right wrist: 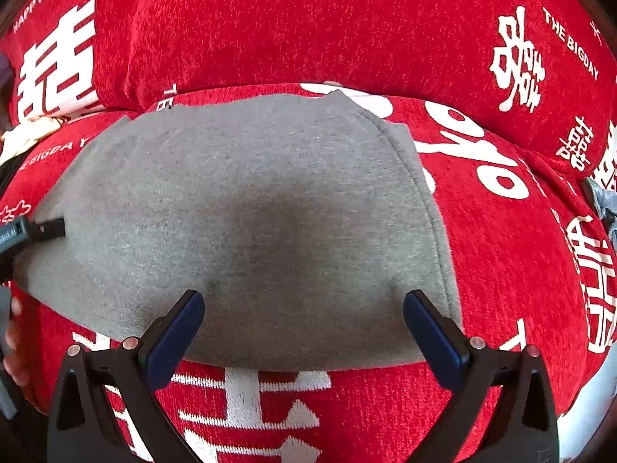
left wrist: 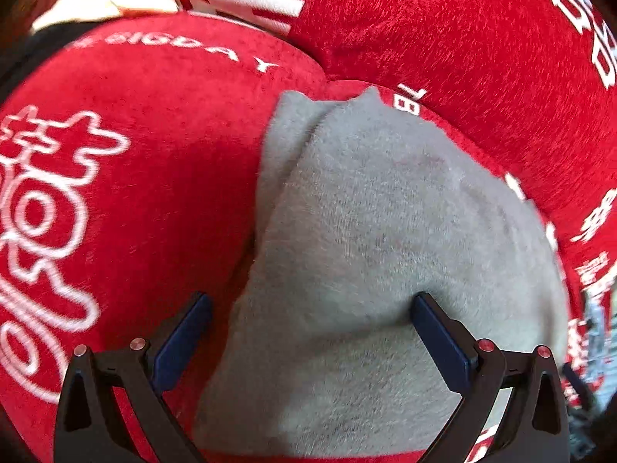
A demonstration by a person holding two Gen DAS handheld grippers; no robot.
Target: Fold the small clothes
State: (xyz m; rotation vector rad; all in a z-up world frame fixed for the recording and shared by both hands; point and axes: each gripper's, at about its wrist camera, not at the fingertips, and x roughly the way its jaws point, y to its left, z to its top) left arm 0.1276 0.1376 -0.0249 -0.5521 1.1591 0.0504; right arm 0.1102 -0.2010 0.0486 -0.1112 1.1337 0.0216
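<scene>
Small grey fleece garment (right wrist: 246, 216), already doubled over, lies flat on the red plush cover with white lettering (right wrist: 501, 254), filling the middle of the right wrist view and the centre-right of the left wrist view

Right gripper (right wrist: 304, 324): jaws wide, holding nothing, both blue pads down at the garment's near edge, lower centre of frame. Left gripper (left wrist: 312, 324): jaws wide too, nothing clamped; its right pad dents the grey fabric, its left pad sits over bare red cover just off the garment's left edge. One left fingertip (right wrist: 50, 229) shows at mid-left in the right view, touching the garment's side edge

Risks as I judge them:
- left jaws straddle the edge, so closing here could pinch the red cover along with the grey fleece and drag both
- folded layers are visible at the upper left of the garment in the left view; grabbing only the top layer would peel the fold open
- plush on plush has grip, so a sideways pull may bunch the piece instead of sliding it

Room: hemmed right edge is clean with bare cover beyond it. Red cushion (right wrist: 308, 23) crowds the top of frame, just behind the far edge, so little room to fold away. A hand (right wrist: 13, 339) sits at lower left
</scene>
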